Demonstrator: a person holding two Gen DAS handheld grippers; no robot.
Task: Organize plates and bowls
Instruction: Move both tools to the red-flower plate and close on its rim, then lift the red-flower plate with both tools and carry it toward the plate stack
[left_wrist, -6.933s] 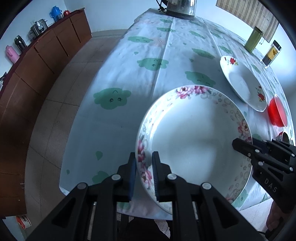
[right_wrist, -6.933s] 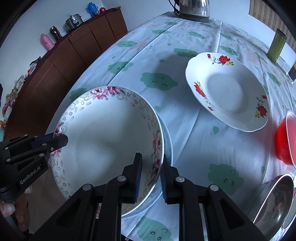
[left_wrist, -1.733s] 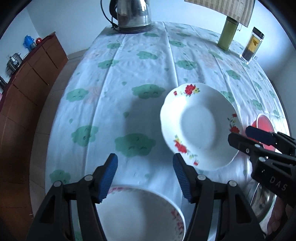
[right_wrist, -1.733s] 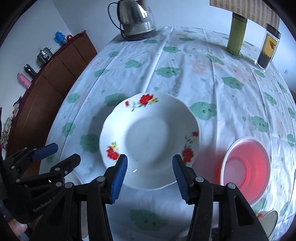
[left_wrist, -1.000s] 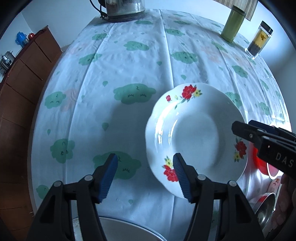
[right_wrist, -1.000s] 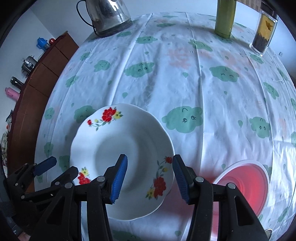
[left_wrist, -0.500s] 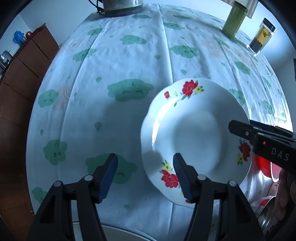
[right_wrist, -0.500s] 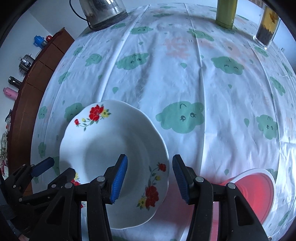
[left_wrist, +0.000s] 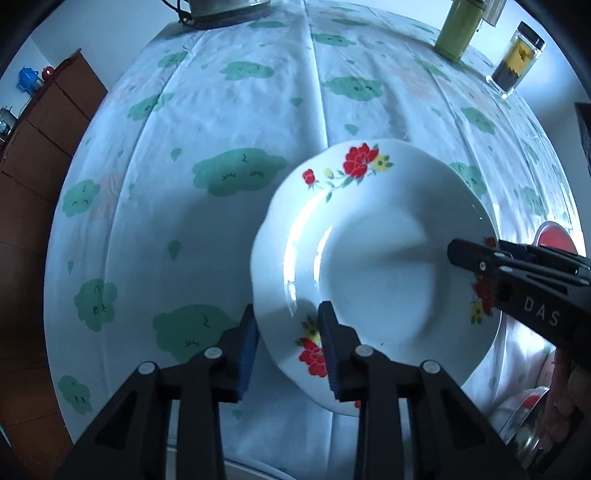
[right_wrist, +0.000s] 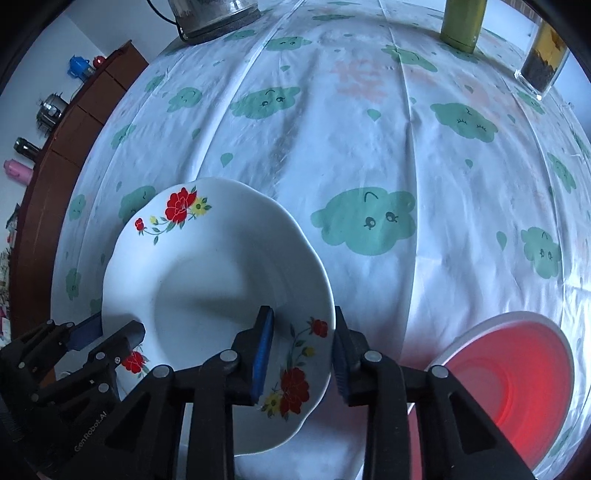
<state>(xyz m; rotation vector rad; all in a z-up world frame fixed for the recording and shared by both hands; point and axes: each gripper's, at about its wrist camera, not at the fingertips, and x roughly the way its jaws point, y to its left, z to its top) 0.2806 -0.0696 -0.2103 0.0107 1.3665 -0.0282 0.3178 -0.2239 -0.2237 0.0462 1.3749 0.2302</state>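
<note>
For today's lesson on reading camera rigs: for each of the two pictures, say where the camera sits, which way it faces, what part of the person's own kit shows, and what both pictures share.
Left wrist view: sits on the left gripper, looking forward and down over the tablecloth; its fingers straddle the near-left rim of the red-flowered plate; the right gripper enters from the right.
Right wrist view: sits on the right gripper, whose fingers straddle the plate's near-right rim; the left gripper shows lower left.
Shared: plate, tablecloth, red bowl, green canister, glass jar.

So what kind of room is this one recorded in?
Probably a home dining room or kitchen: a table under a cloud-print tablecloth, a steel kettle at its far end, and a wooden sideboard holding flasks.
</note>
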